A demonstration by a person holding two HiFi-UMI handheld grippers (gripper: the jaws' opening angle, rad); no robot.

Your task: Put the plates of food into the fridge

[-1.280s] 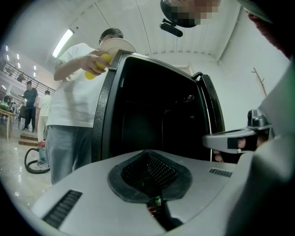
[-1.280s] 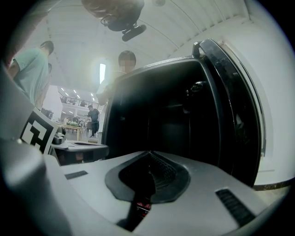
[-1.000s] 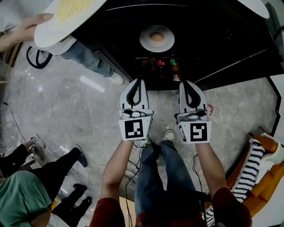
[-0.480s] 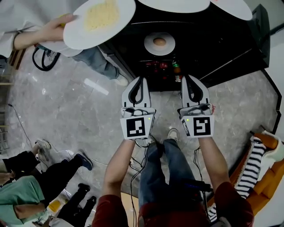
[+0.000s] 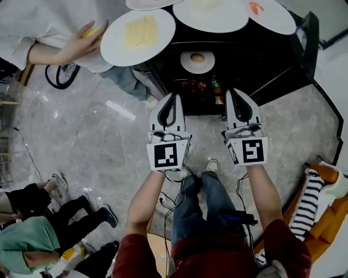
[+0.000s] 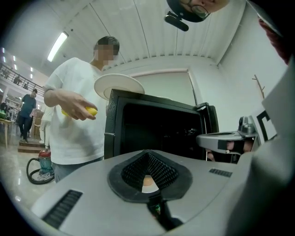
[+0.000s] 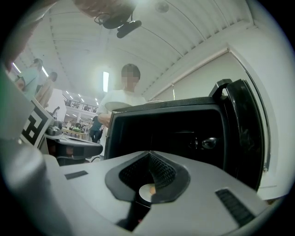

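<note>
both clenched shut and empty; left hand-held gripper and right hand-held gripper sit side by side mid-frame, aimed at the open black fridge up top; small plate already on a shelf inside; a bystander's hand at upper left holds out a plate of yellow food, i'd guess as the next pickup; other plates look parked on the fridge top, waiting their turn
</note>
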